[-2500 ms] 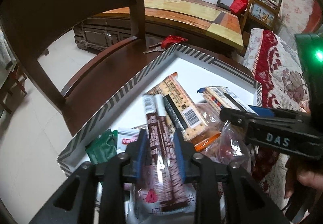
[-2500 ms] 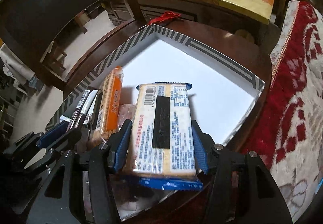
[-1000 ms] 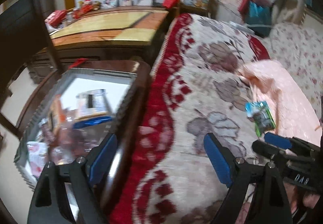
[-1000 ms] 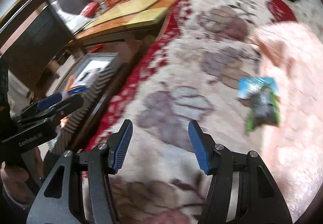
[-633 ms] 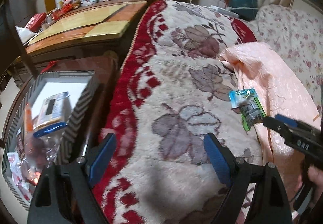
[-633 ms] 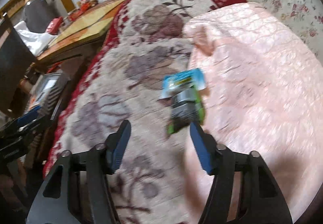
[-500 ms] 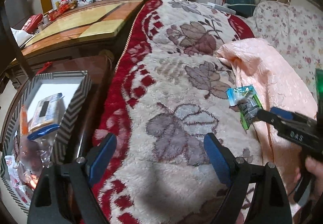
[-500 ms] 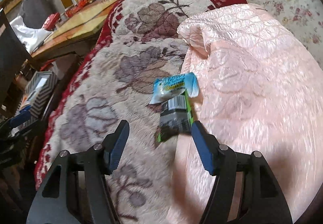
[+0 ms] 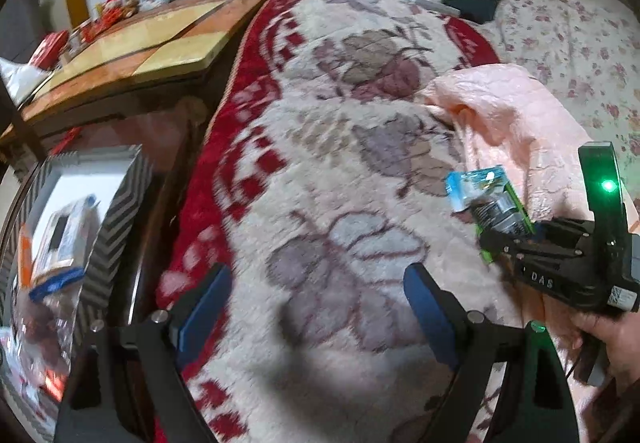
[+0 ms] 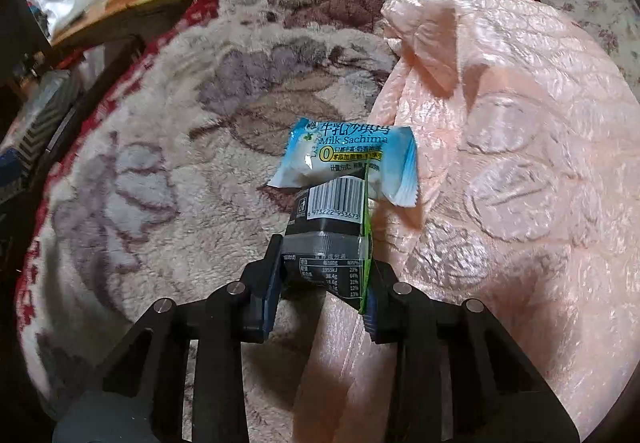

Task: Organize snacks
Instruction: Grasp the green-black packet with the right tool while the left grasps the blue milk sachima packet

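Your right hand-held gripper clamped on near end of dark green-edged snack pack, long axis running away from you. Blue Milk Sachima packet lies across far end, touching. Left hand-held gripper wide, empty. Snack box far left.

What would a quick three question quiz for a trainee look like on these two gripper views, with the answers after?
1. True or false: the right gripper is shut on the black snack pack.
2. Which snack lies partly under the black pack? A the blue Milk Sachima packet; B an orange biscuit pack.
3. Fill in: the left gripper is ____ and holds nothing.

Key: 1 true; 2 A; 3 open.
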The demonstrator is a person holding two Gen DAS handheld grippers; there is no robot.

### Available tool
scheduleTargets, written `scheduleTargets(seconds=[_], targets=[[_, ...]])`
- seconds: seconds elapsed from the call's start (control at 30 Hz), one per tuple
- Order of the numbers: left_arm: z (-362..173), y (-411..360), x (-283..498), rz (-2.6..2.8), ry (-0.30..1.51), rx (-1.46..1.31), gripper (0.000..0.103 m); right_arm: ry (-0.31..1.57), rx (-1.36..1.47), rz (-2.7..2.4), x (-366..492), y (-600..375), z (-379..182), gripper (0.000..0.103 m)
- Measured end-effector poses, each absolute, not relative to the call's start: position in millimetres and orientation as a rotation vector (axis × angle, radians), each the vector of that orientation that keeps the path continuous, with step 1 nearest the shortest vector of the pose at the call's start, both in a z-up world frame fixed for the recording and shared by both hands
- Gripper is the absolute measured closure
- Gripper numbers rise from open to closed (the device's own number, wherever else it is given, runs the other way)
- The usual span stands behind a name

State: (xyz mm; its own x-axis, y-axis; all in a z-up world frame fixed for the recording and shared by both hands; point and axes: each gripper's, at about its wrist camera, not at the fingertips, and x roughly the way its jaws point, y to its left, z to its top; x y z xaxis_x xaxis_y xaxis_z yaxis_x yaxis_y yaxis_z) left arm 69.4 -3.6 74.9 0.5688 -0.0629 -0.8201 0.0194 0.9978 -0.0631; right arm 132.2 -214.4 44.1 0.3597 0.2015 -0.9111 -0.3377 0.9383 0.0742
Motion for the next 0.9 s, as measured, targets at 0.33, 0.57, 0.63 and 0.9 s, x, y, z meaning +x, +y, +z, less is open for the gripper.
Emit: scheduleTargets(seconds=[0.33,0.57,0.63,0.9], targets=[[62,-62,125,-0.389,0.976,-0.007,0.014,1.128,0.067,0.344,100,-251,67,0.073],[47,-108,160,-0.661,0.985,0.124,0.014,1.113,0.175,0.343,87,-272,68,0.073],[39,-123,167,-0.713,1.006,0.184,0.014,1.112,0.177,0.348,87,-271,67,0.073],[30,-159,189,-0.813,1.008,0.247,0.014,1.127,0.191,0.37,91,-272,61,0.073]])
